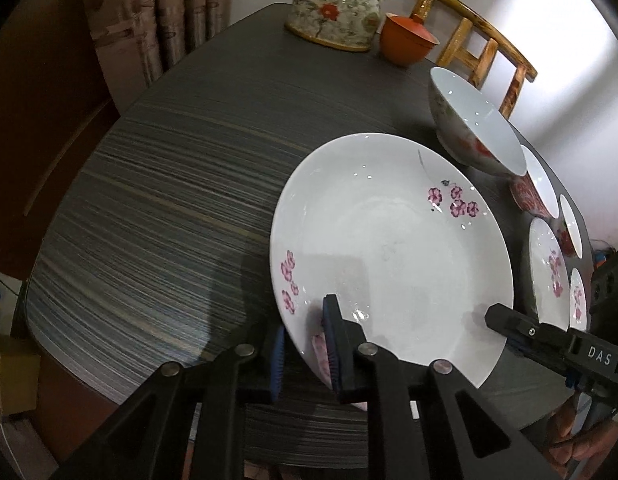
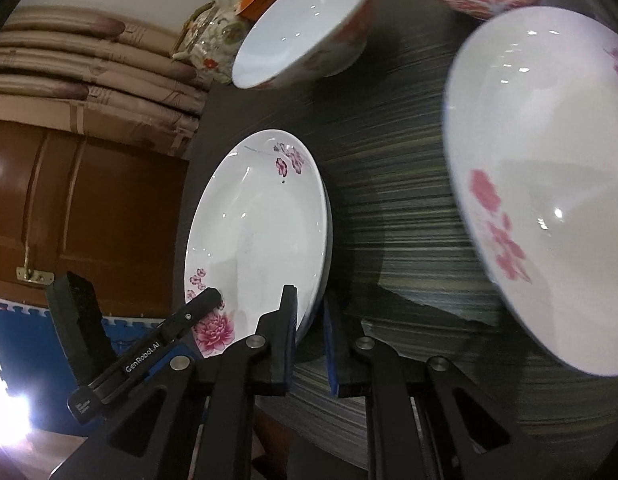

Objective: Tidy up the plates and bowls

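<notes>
Tongs are closed on one plate [image 1: 389,248] from both sides: the left tongs [image 1: 307,354] are clamped on its near rim by the pink flowers, and the right tongs [image 2: 311,338] are clamped on the opposite rim. The plate is held tilted, above the striped dark counter [image 1: 149,208]. Just beyond it a bowl [image 1: 473,124] with red flowers is seen, and further bowls are lined up along the counter edge. A flowered dish [image 2: 549,184] is seen close on the right in the right wrist view. At the far end a teapot [image 1: 333,12] and an orange cup [image 1: 405,40] are set, with a wooden chair [image 1: 481,44] behind.
</notes>
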The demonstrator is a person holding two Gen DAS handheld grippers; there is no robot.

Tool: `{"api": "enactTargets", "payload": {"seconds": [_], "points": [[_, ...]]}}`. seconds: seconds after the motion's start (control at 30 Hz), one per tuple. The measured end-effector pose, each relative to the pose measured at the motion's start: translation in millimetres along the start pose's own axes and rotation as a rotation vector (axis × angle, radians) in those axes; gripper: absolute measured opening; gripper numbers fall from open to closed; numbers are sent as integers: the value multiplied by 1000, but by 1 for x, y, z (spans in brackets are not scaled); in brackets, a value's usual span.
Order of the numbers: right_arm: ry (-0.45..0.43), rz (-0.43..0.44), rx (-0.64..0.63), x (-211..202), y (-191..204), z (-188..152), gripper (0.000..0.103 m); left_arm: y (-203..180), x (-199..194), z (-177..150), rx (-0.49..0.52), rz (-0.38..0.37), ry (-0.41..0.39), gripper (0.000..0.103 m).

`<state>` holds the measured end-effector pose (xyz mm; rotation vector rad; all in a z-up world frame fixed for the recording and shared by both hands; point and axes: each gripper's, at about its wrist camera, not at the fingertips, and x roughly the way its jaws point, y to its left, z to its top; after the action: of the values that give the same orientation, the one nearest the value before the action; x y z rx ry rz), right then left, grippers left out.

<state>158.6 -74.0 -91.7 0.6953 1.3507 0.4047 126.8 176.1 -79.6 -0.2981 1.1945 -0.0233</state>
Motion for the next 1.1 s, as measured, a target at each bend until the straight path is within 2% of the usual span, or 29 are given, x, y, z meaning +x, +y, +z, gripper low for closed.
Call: {"api": "enactTargets", "payload": {"seconds": [0.1,0.17,0.23,0.3,0.33,0.37,0.43,0.53,0.67,0.7,0.77,0.87,1.0,1.1], "points": [[2,-9,-18,3,3,0,12,0,2,0,-4,13,-5,17],[6,-13,-25,4,3,0,12,-2,0,0,-9,47,-18,18],[23,-8,-15,6,-1,-1,14,-6,-5,1,11,109,-38,23],[20,0,-7,4,-4,-2,16,-10,-10,1,29,178,-51,36],[10,-2,-11,1,-5,-1,18,-10,-12,1,30,192,-55,37],[1,2,-18,-6,-7,-3,24,-10,-15,1,28,206,-62,37],[-18,26,-10,-17,-9,-5,33,-9,-23,0,14,217,-75,37],[-77,60,5,-49,-18,-12,33,-15,-41,-2,6,211,-113,37],[-182,55,24,-111,-49,-33,33,-56,-71,-5,107,104,-176,37],[-208,44,40,-125,-59,-38,33,-72,-76,-5,146,47,-177,39],[-241,41,92,-149,-82,-48,33,-106,-78,-4,210,-74,-148,42],[-258,49,211,-176,-122,-57,33,-151,-67,4,288,-163,-105,43],[-278,81,323,-184,-153,-55,32,-189,-35,13,354,-202,-14,46],[-285,77,351,-183,-162,-49,31,-202,-10,23,364,-171,33,46]]}}
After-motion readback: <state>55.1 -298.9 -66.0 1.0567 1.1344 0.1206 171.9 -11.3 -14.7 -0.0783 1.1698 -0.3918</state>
